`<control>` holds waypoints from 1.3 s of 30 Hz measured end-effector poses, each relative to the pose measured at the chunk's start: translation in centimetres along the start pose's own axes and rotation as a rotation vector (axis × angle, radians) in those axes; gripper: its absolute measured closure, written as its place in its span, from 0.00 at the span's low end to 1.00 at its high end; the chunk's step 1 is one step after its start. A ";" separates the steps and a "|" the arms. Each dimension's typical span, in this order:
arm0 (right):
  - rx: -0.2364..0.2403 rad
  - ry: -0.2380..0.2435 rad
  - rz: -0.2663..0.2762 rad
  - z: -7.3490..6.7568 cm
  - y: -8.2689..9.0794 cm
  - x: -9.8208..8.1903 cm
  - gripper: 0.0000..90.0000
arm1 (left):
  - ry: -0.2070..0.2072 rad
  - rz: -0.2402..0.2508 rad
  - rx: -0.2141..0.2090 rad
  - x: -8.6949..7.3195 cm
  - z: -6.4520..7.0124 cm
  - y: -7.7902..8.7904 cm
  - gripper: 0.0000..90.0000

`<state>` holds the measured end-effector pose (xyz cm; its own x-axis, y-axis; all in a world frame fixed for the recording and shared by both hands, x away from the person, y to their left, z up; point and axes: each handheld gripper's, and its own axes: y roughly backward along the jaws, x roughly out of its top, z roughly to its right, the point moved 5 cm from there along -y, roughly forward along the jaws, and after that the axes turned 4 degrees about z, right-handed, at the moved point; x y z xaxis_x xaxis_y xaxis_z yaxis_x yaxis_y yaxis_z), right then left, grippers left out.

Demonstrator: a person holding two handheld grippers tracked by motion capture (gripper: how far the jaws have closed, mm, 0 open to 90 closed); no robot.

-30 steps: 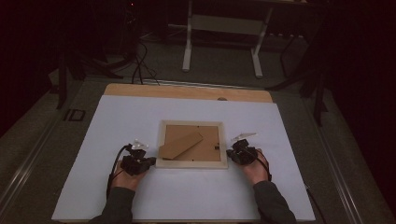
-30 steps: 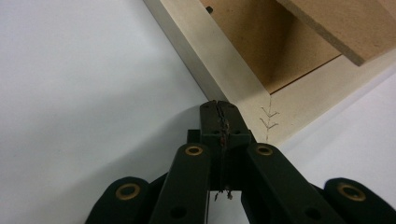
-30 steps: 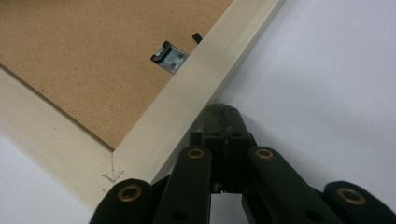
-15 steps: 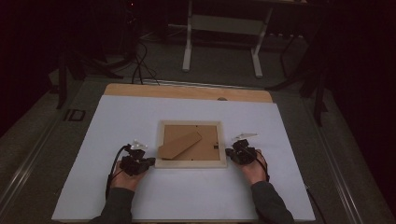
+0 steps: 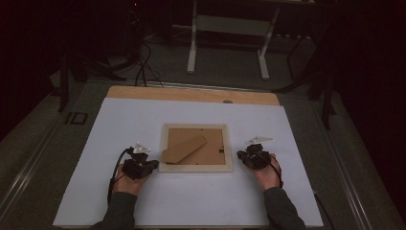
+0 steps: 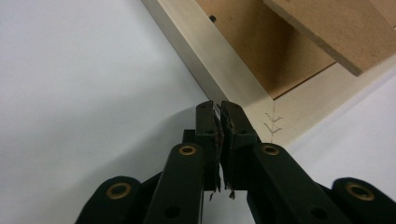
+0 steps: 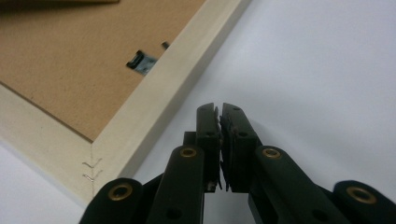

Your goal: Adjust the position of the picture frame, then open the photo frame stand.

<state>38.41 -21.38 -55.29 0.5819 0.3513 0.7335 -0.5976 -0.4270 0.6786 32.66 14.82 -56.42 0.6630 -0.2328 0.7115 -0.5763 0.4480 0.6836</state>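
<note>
A pale wooden picture frame [image 5: 195, 127] lies face down on the white table cover, brown backing up, with its cardboard stand [image 5: 184, 147] folded out. My left gripper [image 5: 153, 165] rests on the cover just left of the frame's near left corner [image 6: 219, 60]. My right gripper [image 5: 240, 155] sits just right of the frame's right rail [image 7: 163, 88], near a small metal clip [image 7: 141, 60]. The jaws of both my left gripper [image 6: 217, 105] and my right gripper [image 7: 218, 106] have just been opening a crack; only a thin slit shows, with nothing between them.
The white cover [image 5: 143, 115] spreads well beyond the frame on all sides. A strip of wooden tabletop [image 5: 191, 93] shows at the far edge. Behind the table stand a white trestle [image 5: 227, 28] and loose cables [image 5: 141, 67] on the dark floor.
</note>
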 end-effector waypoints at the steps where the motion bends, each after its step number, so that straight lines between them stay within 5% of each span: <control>1: -0.002 -0.003 0.006 0.1 0.2 0.1 0.95 | 0.001 0.003 0.003 0.0 -0.1 0.1 0.95; 13: -0.018 -0.029 0.026 1.3 1.3 -0.3 0.93 | 0.030 0.092 0.005 1.0 -0.8 1.3 0.78; 17: -0.017 -0.026 0.026 1.3 1.4 -0.4 0.90 | 0.041 0.160 -0.033 1.5 -1.0 2.1 0.71; 25: -0.004 -0.035 0.023 1.3 1.6 -0.7 0.88 | 0.039 0.209 -0.106 2.8 -0.4 3.0 0.61; 30: -0.003 -0.042 0.024 1.4 1.7 -0.9 0.87 | -0.028 0.184 -0.113 4.0 0.4 3.2 0.64; 39: -0.002 -0.046 0.032 1.4 1.8 -0.8 0.85 | -0.061 0.107 -0.105 6.5 1.4 2.2 0.58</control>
<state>37.64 -23.61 -54.72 0.5872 0.2987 0.7523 -0.6174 -0.4358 0.6549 35.00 13.07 -50.09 0.5686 -0.2293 0.7901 -0.5870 0.5598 0.5849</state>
